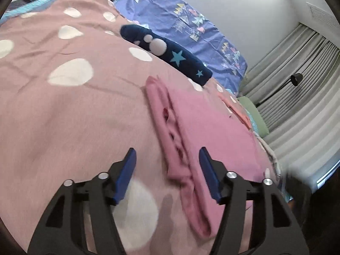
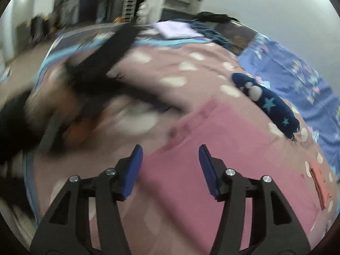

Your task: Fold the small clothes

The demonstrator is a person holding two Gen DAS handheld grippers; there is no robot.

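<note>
Currently pink garment [image 1: 208,125] lies flat on the spotted bedspread [image 1: 63,106], near edge bunched into a roll, just beside the navy star cloth [image 1: 170,53]. Left gripper [image 1: 167,165] and right gripper [image 2: 170,161] hover over it, jaws spread, empty.

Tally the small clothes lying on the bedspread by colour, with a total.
Pink garment: 1
Navy garment with stars: 1
Coral-orange garment: 1
Total: 3
Both grippers, left and right, are open and hold nothing.
</note>
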